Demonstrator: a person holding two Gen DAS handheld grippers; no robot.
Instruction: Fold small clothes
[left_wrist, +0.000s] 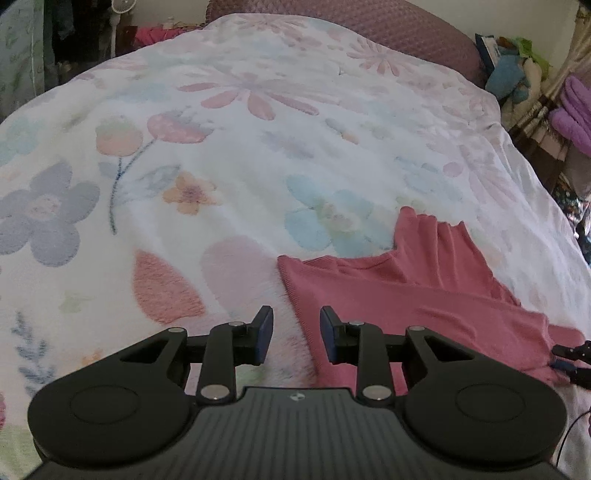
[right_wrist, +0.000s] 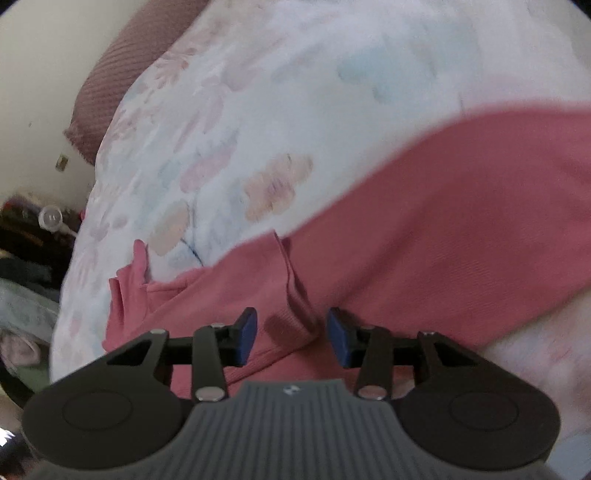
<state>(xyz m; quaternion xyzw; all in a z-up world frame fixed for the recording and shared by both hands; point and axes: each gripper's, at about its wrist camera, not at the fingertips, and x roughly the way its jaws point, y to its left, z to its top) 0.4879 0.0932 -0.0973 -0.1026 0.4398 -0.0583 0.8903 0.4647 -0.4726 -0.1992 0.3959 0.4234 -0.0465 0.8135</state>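
A pink knit garment (left_wrist: 413, 295) lies spread on the floral blanket (left_wrist: 229, 155), at the lower right of the left wrist view. My left gripper (left_wrist: 296, 332) is open, its jaws straddling the garment's left edge just above the cloth. In the right wrist view the same garment (right_wrist: 424, 229) fills the middle and right. My right gripper (right_wrist: 291, 332) is open over a ribbed hem or cuff of the garment, nothing held. The right gripper's tips also show at the left wrist view's right edge (left_wrist: 570, 360).
A mauve pillow (left_wrist: 369, 26) lies at the head of the bed. Piled clothes and purple fabric (left_wrist: 569, 110) sit beside the bed on the right. Dark clutter and a fan (left_wrist: 122, 7) stand at the far left.
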